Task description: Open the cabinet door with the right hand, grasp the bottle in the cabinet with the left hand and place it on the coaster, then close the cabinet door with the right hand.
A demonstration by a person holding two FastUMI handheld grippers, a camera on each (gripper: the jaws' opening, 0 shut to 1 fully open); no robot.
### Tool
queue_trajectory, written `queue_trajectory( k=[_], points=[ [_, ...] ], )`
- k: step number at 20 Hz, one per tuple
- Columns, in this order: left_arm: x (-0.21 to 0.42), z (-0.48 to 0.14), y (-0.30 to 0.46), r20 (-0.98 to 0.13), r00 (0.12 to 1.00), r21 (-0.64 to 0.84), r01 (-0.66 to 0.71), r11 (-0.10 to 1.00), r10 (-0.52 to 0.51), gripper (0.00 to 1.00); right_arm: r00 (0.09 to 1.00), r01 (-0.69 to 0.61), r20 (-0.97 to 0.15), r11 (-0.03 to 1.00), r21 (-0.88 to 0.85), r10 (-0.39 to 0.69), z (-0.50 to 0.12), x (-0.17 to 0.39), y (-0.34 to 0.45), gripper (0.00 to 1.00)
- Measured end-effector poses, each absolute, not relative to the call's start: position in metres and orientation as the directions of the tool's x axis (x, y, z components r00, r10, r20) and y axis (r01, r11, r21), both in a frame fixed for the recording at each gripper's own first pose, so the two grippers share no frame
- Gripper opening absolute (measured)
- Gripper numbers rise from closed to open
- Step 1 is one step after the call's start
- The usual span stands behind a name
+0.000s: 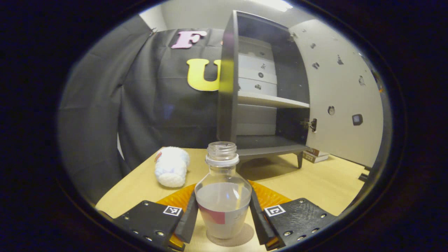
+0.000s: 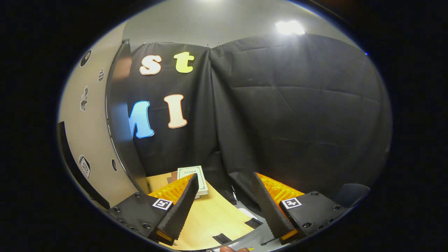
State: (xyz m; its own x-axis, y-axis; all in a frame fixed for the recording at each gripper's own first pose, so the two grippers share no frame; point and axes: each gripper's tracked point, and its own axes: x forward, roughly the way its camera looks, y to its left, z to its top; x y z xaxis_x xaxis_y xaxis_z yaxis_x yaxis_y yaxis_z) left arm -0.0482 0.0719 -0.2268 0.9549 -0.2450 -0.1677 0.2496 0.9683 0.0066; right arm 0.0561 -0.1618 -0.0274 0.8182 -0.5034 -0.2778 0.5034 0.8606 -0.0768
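The left gripper (image 1: 223,218) is clasping the bottle (image 1: 223,196), seemingly on the coaster (image 1: 241,239); release gently. The right gripper (image 2: 227,206) is hanging agape.

Left tool (image 1: 223,218): two flat black plates studded with silver screws, each bearing a small white square marker with a black pattern, orange ribbed panels behind. Right tool (image 2: 225,206): same black screwed plates, same square markers, ridged wedge-shaped fingers (image 2: 180,206), orange ribbed backing.
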Motion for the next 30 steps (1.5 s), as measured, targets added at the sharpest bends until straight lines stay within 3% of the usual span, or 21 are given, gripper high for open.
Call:
queue_trajectory(
  k=[1,2,9,12,13,15,17,18,19,23,24,30],
  points=[
    [-0.051,-0.230,0.073,-0.171,0.949,0.021,0.272,0.962,-0.264,0.70,0.819,0.501,-0.275,0.861,-0.083,-0.503,-0.027,0.056,-0.160,0.92],
    [-0.051,-0.232,0.073,-0.177,0.945,0.035,0.284,0.958,-0.274,0.70,0.822,0.497,-0.271,0.863,-0.087,-0.501,-0.027,0.055,-0.158,0.98],
    [-0.048,-0.240,0.074,-0.207,0.947,0.050,0.260,0.964,-0.244,0.69,0.815,0.497,-0.283,0.861,-0.104,-0.505,-0.035,0.047,-0.159,0.97],
    [-0.049,-0.243,0.077,-0.215,0.950,0.069,0.248,0.966,-0.228,0.74,0.808,0.511,-0.285,0.854,-0.098,-0.516,-0.041,0.045,-0.164,0.97],
    [-0.048,-0.243,0.078,-0.222,0.951,0.074,0.237,0.969,-0.216,0.77,0.798,0.523,-0.286,0.845,-0.111,-0.531,-0.044,0.043,-0.167,0.92],
    [-0.050,-0.244,0.076,-0.249,0.947,0.069,0.225,0.972,-0.202,0.75,0.784,0.531,-0.293,0.836,-0.140,-0.547,-0.056,0.038,-0.171,0.97],
    [-0.053,-0.239,0.077,-0.242,0.947,0.048,0.230,0.972,-0.212,0.87,0.777,0.524,-0.320,0.839,-0.148,-0.542,-0.072,0.030,-0.168,0.97],
    [-0.054,-0.235,0.078,-0.236,0.948,0.045,0.231,0.972,-0.215,0.89,0.773,0.525,-0.334,0.839,-0.142,-0.539,-0.079,0.027,-0.167,0.92],
    [-0.055,-0.229,0.079,-0.231,0.949,0.047,0.230,0.972,-0.213,0.90,0.773,0.528,-0.334,0.839,-0.134,-0.540,-0.082,0.023,-0.166,0.98],
    [-0.061,-0.187,0.081,-0.179,0.958,0.042,0.235,0.971,-0.224,0.90,0.770,0.519,-0.335,0.838,-0.166,-0.543,-0.101,0.002,-0.162,0.98],
    [-0.062,-0.175,0.083,-0.170,0.960,0.050,0.233,0.971,-0.222,0.90,0.770,0.517,-0.343,0.841,-0.157,-0.537,-0.104,-0.003,-0.160,0.92],
    [-0.089,-0.081,0.082,-0.102,0.971,0.074,0.226,0.971,-0.218,0.89,0.789,0.537,-0.329,0.842,-0.042,-0.519,-0.105,-0.010,-0.161,0.92]
  ],
)
